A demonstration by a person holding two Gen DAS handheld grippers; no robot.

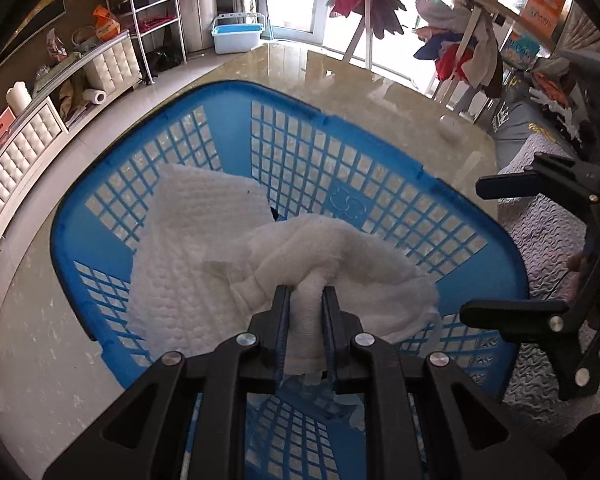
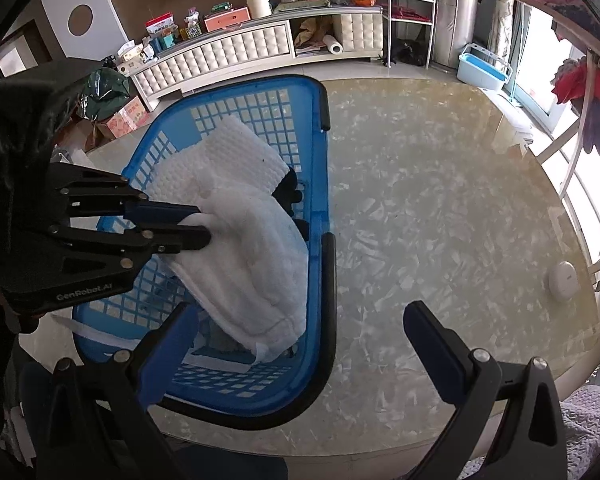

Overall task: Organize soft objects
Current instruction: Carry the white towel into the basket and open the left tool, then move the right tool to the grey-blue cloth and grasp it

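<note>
A blue plastic laundry basket (image 1: 340, 148) stands on the marble table; it also shows in the right wrist view (image 2: 320, 216). My left gripper (image 1: 306, 292) is shut on a white fluffy towel (image 1: 340, 260) and holds it over the basket; in the right wrist view the left gripper (image 2: 202, 226) pinches the same towel (image 2: 260, 260). A white waffle-textured cloth (image 1: 196, 232) lies in the basket under it, also seen in the right wrist view (image 2: 236, 152). My right gripper (image 2: 300, 322) is open and empty beside the basket's near right rim; it shows at the right edge of the left wrist view (image 1: 470, 250).
A small round white object (image 2: 563, 280) lies on the marble table (image 2: 440, 200) at the right. A clothes rack with garments (image 1: 460, 48) stands beyond the table. A grey textured cloth (image 1: 548, 232) lies at the table's edge. A white cabinet (image 2: 252, 52) lines the wall.
</note>
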